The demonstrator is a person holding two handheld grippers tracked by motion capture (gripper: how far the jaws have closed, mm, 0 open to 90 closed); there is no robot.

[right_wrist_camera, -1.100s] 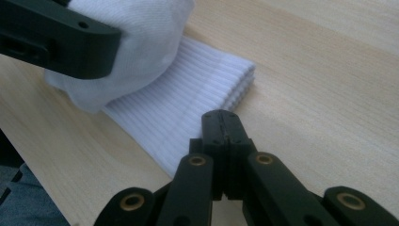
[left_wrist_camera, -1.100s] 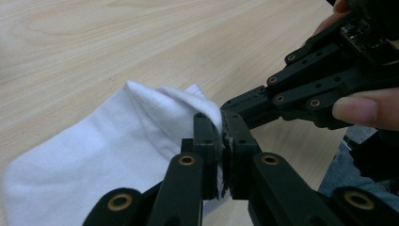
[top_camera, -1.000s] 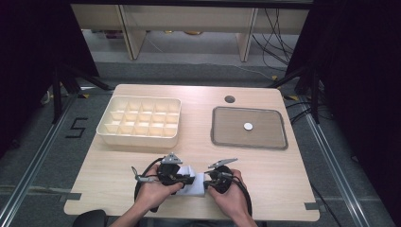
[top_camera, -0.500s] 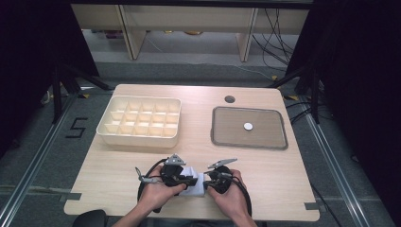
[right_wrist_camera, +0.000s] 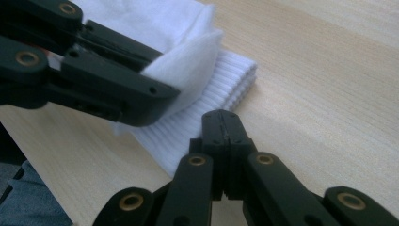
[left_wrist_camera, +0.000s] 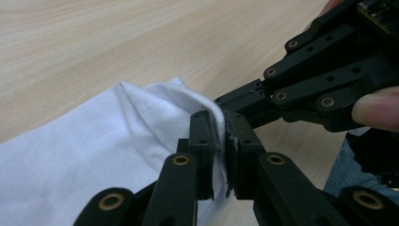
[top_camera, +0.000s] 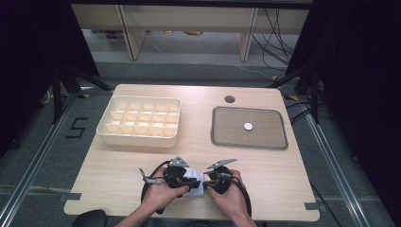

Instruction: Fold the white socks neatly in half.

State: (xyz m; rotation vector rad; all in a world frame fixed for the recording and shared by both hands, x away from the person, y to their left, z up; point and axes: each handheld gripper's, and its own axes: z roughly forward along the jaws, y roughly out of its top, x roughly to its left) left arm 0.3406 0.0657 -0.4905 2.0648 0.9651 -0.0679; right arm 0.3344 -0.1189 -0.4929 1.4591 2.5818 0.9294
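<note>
While both hands meet at the counter's point(top_camera: 118, 189) near edge in the high view, a white sock point(top_camera: 195, 181) lies between them. Tray point(top_camera: 249, 127) and divided box point(top_camera: 140, 121) sit well apart. Left gripper view: left gripper point(left_wrist_camera: 220, 136) pinches a raised fold of sock, jaws just been easing apart. Right gripper view: right gripper point(right_wrist_camera: 221, 123) clenched at the ribbed cuff point(right_wrist_camera: 214, 96), cloth not visibly between. Sock looks soft, light, floppy; best gripped at cuff edge.

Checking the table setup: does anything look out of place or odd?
Nothing stands out. The compartment box and tray sit square on the table; one small white disc lies in the tray.
</note>
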